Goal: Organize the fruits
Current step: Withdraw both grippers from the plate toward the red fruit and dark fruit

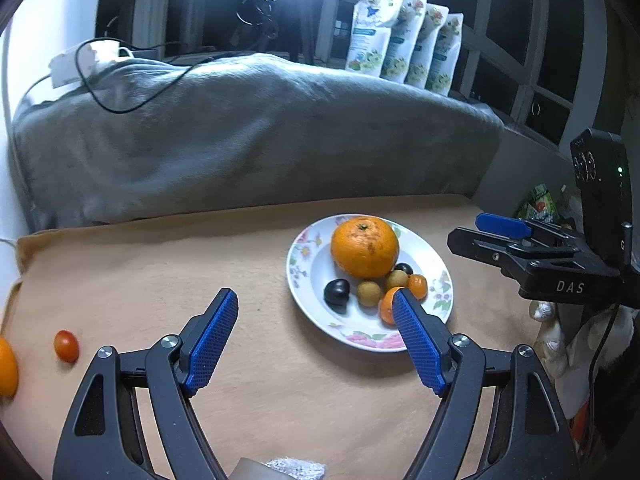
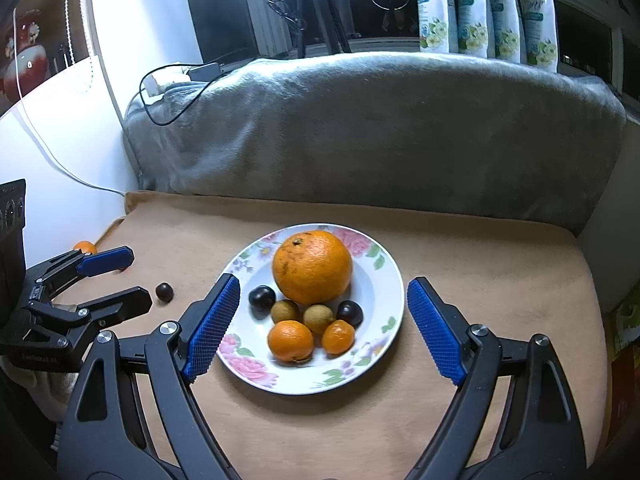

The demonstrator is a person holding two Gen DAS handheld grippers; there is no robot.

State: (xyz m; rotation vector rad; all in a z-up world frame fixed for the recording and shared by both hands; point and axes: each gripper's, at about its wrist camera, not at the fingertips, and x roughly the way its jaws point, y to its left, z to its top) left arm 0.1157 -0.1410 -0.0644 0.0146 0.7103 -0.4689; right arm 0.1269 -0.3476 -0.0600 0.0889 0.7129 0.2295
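Note:
A floral plate [image 2: 380, 300] [image 1: 304, 276] on the tan cloth holds a big orange [image 2: 312, 266] [image 1: 365, 246], two small oranges, two brown longans and two dark round fruits. My right gripper [image 2: 322, 300] is open and empty, hovering over the plate's near side. My left gripper [image 1: 314, 304] is open and empty, left of the plate; it also shows in the right wrist view [image 2: 132, 276]. Loose on the cloth lie a dark fruit [image 2: 164, 292], a small red tomato [image 1: 66, 345] and an orange fruit [image 1: 7, 368] [image 2: 85, 247].
A grey blanket-covered cushion [image 1: 256, 136] rises behind the cloth. White refill pouches [image 1: 404, 44] stand on the sill behind it. A cable and a white adapter [image 1: 84, 60] lie on the blanket's left. The cloth's left edge drops off beside a white surface.

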